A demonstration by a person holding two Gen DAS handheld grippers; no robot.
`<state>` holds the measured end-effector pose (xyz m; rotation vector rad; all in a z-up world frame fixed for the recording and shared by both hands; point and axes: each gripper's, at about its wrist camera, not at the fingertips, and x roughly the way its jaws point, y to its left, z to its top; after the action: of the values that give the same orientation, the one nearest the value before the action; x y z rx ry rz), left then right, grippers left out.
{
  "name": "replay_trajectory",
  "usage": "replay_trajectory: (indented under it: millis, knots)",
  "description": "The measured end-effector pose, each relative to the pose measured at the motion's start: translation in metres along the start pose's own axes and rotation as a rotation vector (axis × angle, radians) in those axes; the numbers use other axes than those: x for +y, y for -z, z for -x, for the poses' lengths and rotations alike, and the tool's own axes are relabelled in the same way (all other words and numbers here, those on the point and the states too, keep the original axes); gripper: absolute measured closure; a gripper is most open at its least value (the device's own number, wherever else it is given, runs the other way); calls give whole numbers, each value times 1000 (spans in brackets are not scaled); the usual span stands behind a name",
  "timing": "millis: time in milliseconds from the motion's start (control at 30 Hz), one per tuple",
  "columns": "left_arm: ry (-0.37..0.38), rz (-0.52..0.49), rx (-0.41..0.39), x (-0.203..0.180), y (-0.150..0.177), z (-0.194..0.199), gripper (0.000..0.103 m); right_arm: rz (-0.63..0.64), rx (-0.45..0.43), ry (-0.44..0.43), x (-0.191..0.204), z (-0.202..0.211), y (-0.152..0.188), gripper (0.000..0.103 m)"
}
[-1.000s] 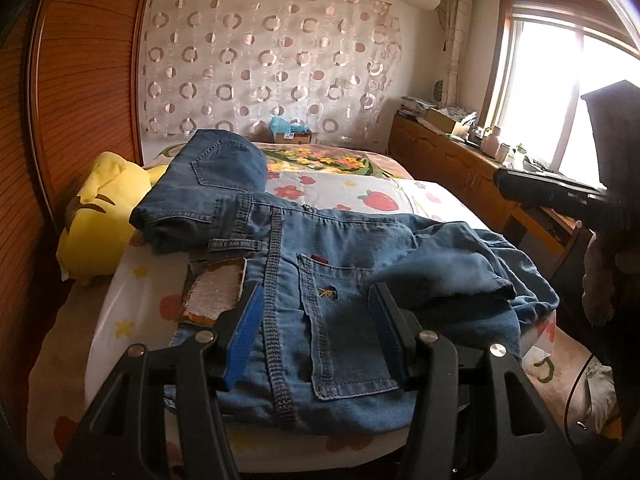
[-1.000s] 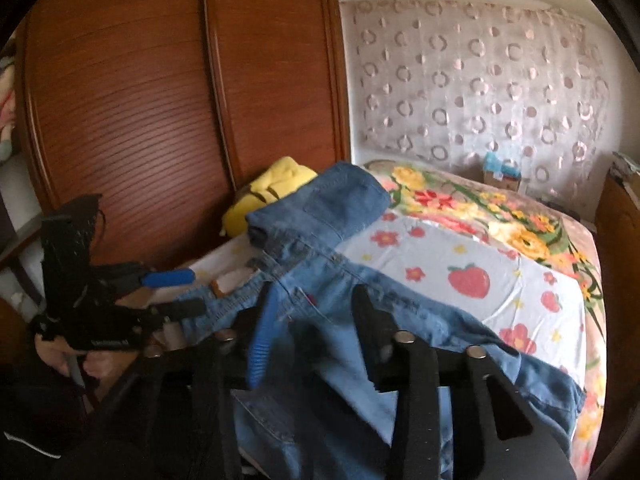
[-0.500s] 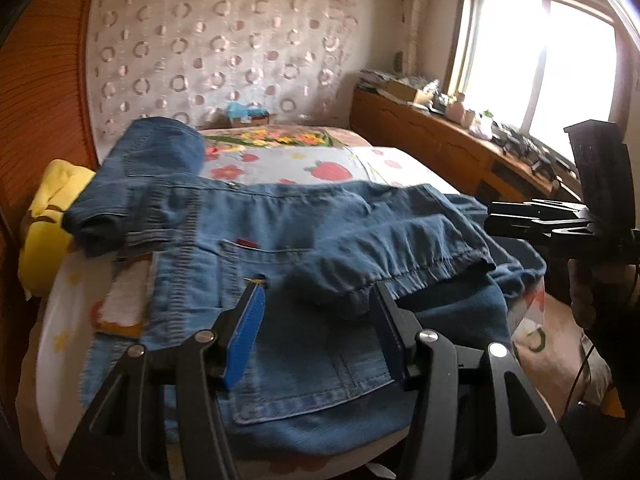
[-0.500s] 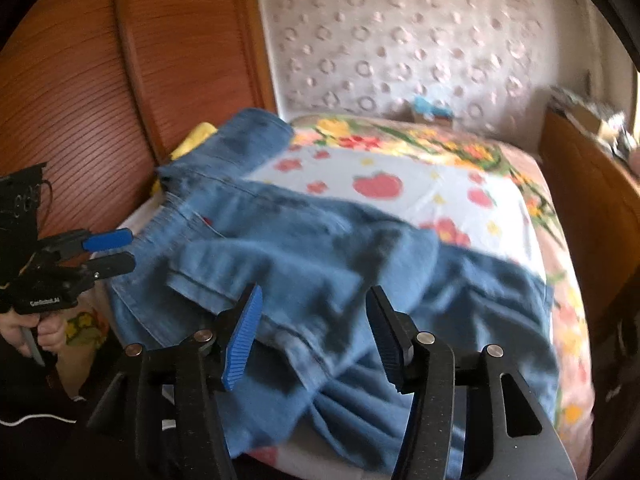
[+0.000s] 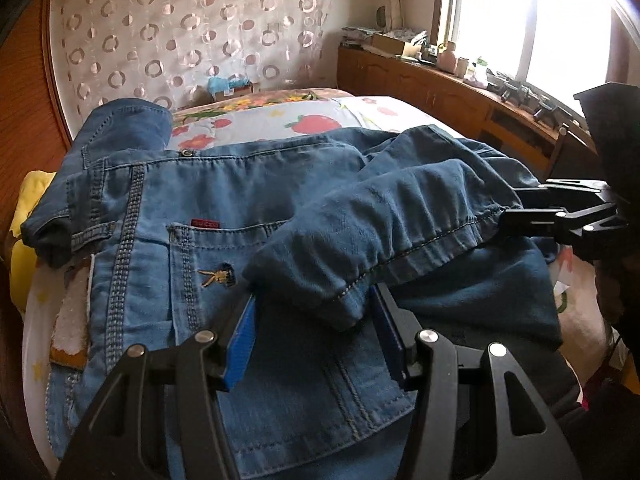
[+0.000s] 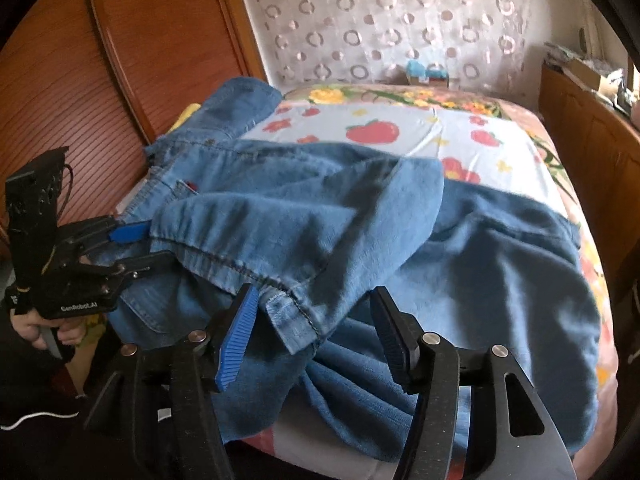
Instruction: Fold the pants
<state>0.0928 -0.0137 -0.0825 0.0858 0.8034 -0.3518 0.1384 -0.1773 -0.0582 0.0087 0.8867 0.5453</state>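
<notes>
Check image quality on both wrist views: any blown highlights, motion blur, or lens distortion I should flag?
Left wrist view: the window is blown out to white with glare along that edge; the jeans are sharp, stitching legible. Right wrist view: even light, no glare, but the folded leg hem is slightly smeared by motion. Both views: strong fisheye bending, dark corners.

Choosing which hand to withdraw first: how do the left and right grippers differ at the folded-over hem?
The left gripper straddles the hem end over the back pocket; the right gripper straddles the other corner, over the darker leg. The right gripper's jaws are opening, pads not clamping denim; the left gripper's gap is filled by hem. Both have hem between their fingers.
</notes>
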Motion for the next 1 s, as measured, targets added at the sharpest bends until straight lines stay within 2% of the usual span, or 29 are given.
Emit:
replay_trajectory:
  millis: [67, 133, 200, 233, 267, 367, 433, 633, 833, 1000]
  knots:
    - [-5, -12, -7, -2, -1, -1, 51, -9, 8, -9, -3, -5, 1, 43]
    - [-1, -27, -22, -4, -3, -1, 58, -13, 6, -20, -5, -7, 1, 44]
    - [6, -29, -31, -4, -7, -2, 68, -9, -16, -67, -6, -5, -1, 73]
    - [10, -29, -38, -4, -8, -1, 73, -6, -23, -75, -6, -4, -2, 80]
    - [17, -27, -44, -4, -10, 0, 82, 0, -34, -78, -4, -2, -4, 87]
    - [25, -38, -67, -6, -13, 8, 92, 31, -83, -86, 1, 7, -15, 90]
    - [29, -52, -89, -9, -16, 17, 93, 59, -121, -77, 8, 17, -24, 91]
    - [43, -51, -171, -9, -23, 67, 95, 136, -207, -74, 29, 42, -57, 94]
    - [48, -13, -243, 2, -15, 119, 95, 227, -257, -128, 63, 52, -94, 95]
    - [24, 27, -257, 15, -4, 143, 95, 292, -263, -188, 102, 46, -116, 95]
